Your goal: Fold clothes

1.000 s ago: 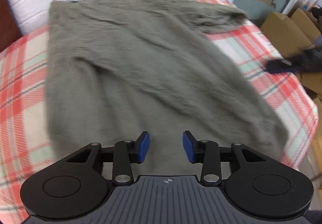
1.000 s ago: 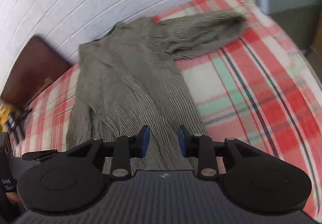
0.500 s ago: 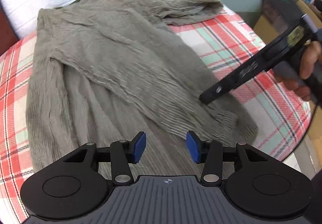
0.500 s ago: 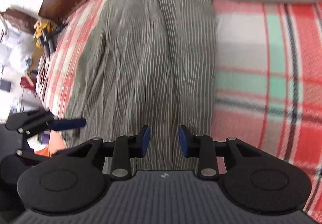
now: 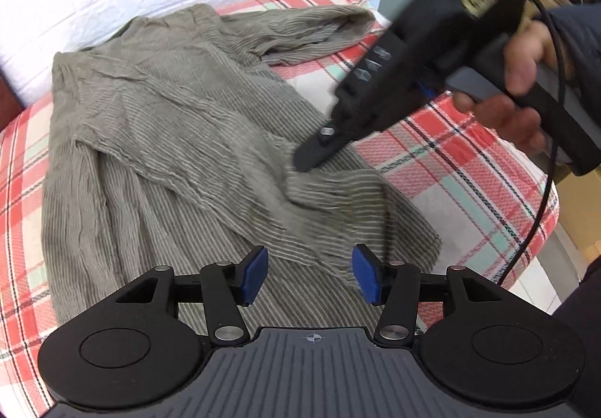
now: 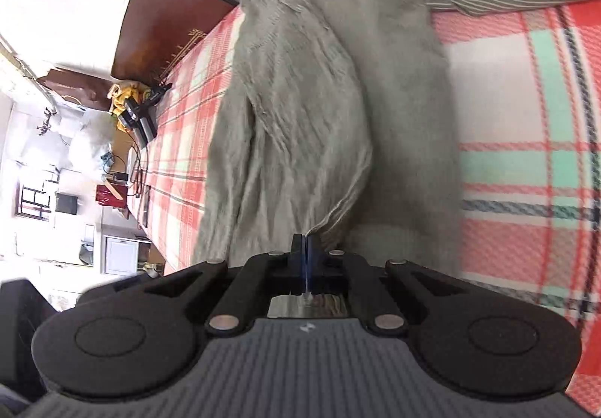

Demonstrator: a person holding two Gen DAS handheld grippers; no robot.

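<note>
Sweater (image 5: 180,124) edge pinched in closed right gripper (image 6: 305,252); left gripper (image 5: 310,277) opening, empty.

Grey sweater getting pinched on the plaid bed

The ribbed grey sweater (image 5: 180,140) lies spread on the red plaid bed (image 5: 462,170). The right tool (image 5: 306,160), gripped by a hand (image 5: 514,87), has its tip on a raised fold of the cloth. The left tool (image 5: 310,277), blue pads (image 5: 255,273) opening, hovers over the hem with nothing between them.
</note>
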